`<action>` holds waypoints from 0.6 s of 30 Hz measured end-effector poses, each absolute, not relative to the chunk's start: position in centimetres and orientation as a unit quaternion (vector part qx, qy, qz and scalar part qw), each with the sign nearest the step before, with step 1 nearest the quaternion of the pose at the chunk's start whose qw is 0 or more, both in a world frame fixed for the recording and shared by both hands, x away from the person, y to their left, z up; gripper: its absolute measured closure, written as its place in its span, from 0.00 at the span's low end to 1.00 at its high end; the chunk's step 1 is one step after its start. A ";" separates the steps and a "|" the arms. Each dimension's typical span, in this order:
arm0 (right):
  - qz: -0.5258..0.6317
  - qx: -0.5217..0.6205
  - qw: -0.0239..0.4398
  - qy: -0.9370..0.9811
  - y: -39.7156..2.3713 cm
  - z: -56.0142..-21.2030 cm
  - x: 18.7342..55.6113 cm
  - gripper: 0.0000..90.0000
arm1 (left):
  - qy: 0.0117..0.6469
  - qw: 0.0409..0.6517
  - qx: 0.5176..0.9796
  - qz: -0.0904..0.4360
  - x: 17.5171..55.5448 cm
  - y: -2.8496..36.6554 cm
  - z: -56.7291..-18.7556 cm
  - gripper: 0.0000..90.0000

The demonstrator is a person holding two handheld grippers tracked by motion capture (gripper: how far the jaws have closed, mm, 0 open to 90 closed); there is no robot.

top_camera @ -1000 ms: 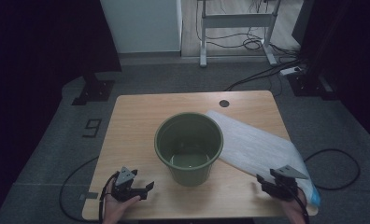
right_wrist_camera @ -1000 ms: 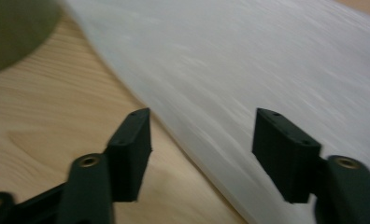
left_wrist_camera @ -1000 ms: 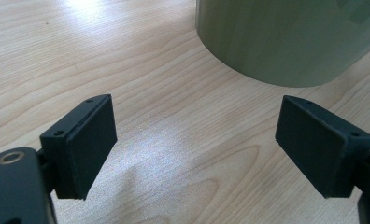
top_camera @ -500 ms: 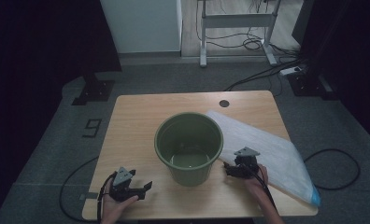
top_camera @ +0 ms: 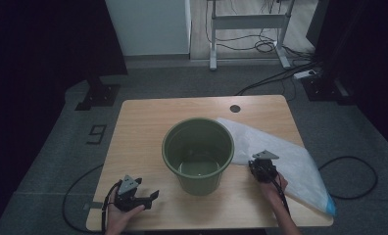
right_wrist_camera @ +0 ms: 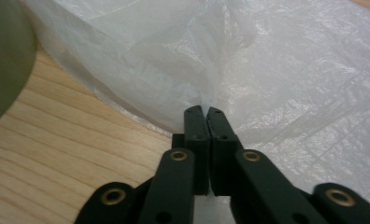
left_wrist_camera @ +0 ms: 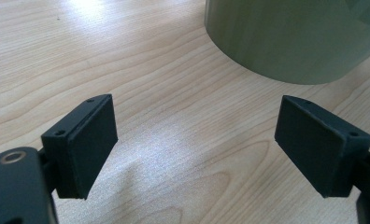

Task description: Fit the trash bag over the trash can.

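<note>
Just to the right of the green bucket (top_camera: pixel 198 154), your right gripper (top_camera: pixel 262 169) has pinched up a fold of the white plastic bag (top_camera: pixel 290 164), its jaws having just been closing, and in the right gripper view the jaws stand pressed together on a thin peak of film (right_wrist_camera: pixel 206 100). That is where your trouble lies: the bite looks very shallow, right at the tips, so a quick pull may let the slick film slide out, or stretch and tear it at the pinch. You may also have only one layer; I can't tell from this angle whether both walls of the bag are caught, and that matters if you mean to open it over the bucket. The bag lies flat on the table (top_camera: pixel 148 122), touching the bucket's right side and trailing away toward the table's near right corner, so dragging it across the rim could nudge or tip the light-looking bucket, which nothing steadies. Your right hand comes in low from the near edge, forearm angled toward the bucket, the gripper pointing away from you and level with the tabletop. Your left gripper (top_camera: pixel 145 199) rests near the table's front edge, to the left of the bucket, jaws spread wide with nothing between them, aimed at the bucket's lower wall (left_wrist_camera: pixel 290 42) over bare wood.
</note>
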State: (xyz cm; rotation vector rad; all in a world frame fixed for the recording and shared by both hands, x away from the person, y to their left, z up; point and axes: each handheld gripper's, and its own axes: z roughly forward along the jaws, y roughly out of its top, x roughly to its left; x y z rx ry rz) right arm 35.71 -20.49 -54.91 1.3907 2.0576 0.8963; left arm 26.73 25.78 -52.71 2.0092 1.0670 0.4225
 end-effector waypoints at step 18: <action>0.514 0.537 0.281 0.607 -25.7 -47.9 32.4 0.99 | 0.424 0.396 0.797 0.168 26.7 25.6 -52.9 0.14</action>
